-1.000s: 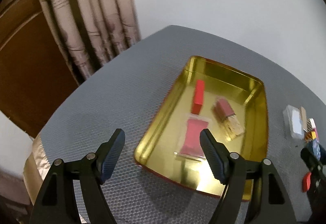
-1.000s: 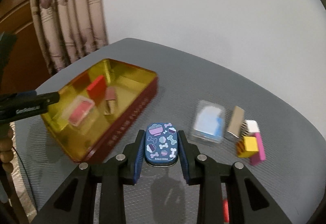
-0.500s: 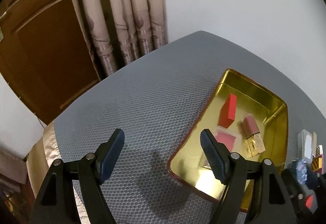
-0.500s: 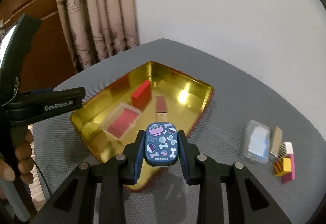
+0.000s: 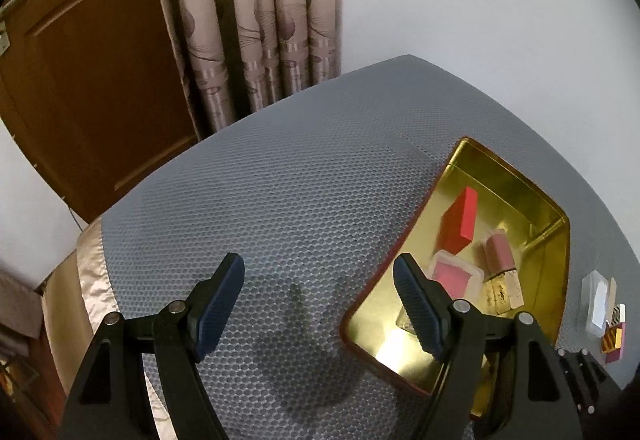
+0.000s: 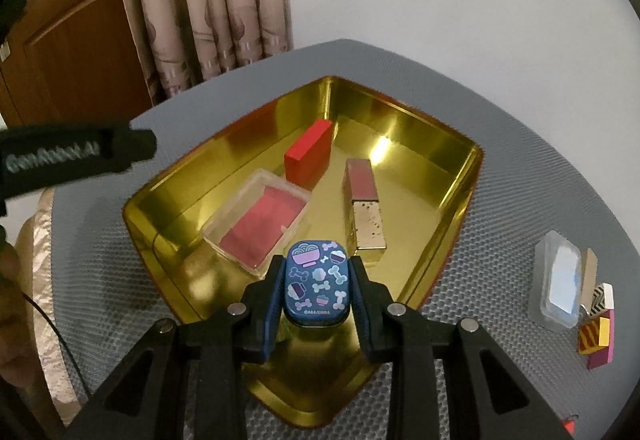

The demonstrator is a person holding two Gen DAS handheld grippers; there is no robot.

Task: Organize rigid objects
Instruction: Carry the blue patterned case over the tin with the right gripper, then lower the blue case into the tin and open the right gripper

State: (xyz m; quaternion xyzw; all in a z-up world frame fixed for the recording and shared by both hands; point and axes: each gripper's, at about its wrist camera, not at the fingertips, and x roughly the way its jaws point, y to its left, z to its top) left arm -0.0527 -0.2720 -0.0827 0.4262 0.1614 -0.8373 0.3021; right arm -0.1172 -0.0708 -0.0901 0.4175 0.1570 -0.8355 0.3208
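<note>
Your right gripper is pinching a small blue tin by its long sides; the tin is a rounded rectangle, dark blue, printed with pastel bones, bowls and cupcakes, with a line of small white lettering at its near edge. You hold it flat, lid up, above the near corner of the gold tray (whether it touches the tray floor cannot be told).

Inside the tray lie a red block standing on edge, a clear case with a pink insert just beside it, and a pink and gold bar to the right of both; the tray's walls are shiny gold inside with a dark red outer rim.

On the grey mat to the right of the tray sit a clear case with a blue insert and a cluster of small patterned blocks, touching one another.

Your left gripper is spread wide with nothing between its pads, hanging over bare mat just left of the tray.
</note>
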